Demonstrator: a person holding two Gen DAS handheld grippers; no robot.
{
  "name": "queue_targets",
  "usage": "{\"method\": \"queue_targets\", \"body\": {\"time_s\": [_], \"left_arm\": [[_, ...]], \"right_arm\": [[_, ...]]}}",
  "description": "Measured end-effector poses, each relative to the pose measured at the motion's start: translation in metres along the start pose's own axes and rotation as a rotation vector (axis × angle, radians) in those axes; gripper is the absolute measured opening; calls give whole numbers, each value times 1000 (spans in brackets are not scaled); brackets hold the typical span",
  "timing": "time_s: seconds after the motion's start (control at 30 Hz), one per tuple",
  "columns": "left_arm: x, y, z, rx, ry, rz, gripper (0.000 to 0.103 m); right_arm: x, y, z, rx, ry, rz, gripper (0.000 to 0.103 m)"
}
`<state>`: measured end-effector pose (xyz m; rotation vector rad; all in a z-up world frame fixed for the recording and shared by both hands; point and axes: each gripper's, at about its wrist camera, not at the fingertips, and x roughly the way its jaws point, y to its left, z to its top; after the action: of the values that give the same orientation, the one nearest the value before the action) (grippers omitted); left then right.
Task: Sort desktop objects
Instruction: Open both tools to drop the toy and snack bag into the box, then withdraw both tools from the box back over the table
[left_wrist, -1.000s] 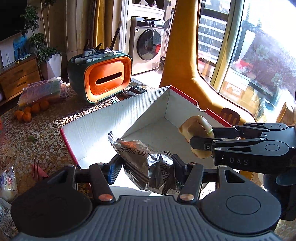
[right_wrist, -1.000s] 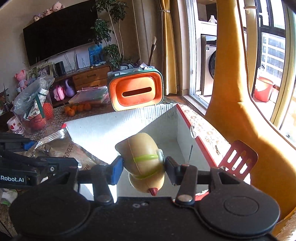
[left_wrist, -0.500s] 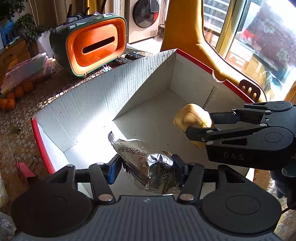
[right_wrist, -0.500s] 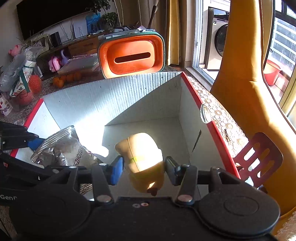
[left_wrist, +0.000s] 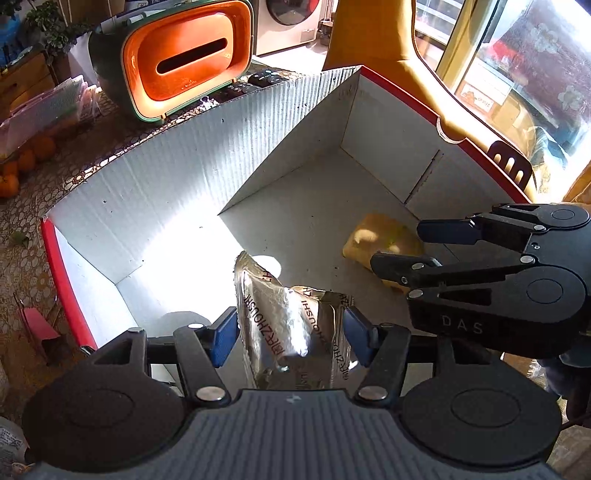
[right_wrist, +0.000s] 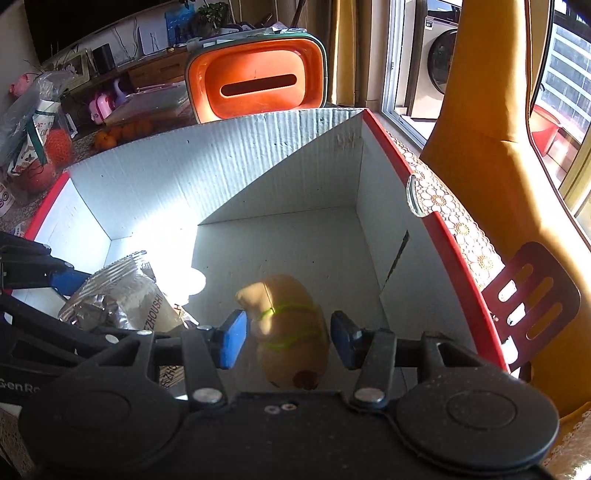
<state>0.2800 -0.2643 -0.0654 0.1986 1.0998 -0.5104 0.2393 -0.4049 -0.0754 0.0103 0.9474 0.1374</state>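
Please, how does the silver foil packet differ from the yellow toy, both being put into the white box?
The silver foil packet is flat, crinkled and shiny, with printed letters; the yellow toy is rounded, matte and plain, with a thin green band.

The packet is between the opening jaws of the left gripper; the toy is between the opening jaws of the right gripper, with a gap at each pad.

Both are low inside the white box.
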Motion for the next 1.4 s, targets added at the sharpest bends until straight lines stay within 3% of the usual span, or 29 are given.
{"method": "queue_targets", "body": {"time_s": [0.1,0.47,0.9,1.07,1.4], "left_arm": [[-7,3,-2,-20,-24,-22,71],[-61,-2,-27,-32,-180,-64,71],[-134,7,-79,-72,-351,-7,71],[-158,17,-103,-103,-391,1,71],[-203,40,-153,-125,-498,87,72]], "right_arm": [[-2,0,1,1,-7,-11,53],[-29,-1,2,30,-64,13,60],[-90,24,-11,19,-175,83,65],[-115,46,-18,-2,-222,121,71],[-145,95,-39,-29,-272,194,74]]}}
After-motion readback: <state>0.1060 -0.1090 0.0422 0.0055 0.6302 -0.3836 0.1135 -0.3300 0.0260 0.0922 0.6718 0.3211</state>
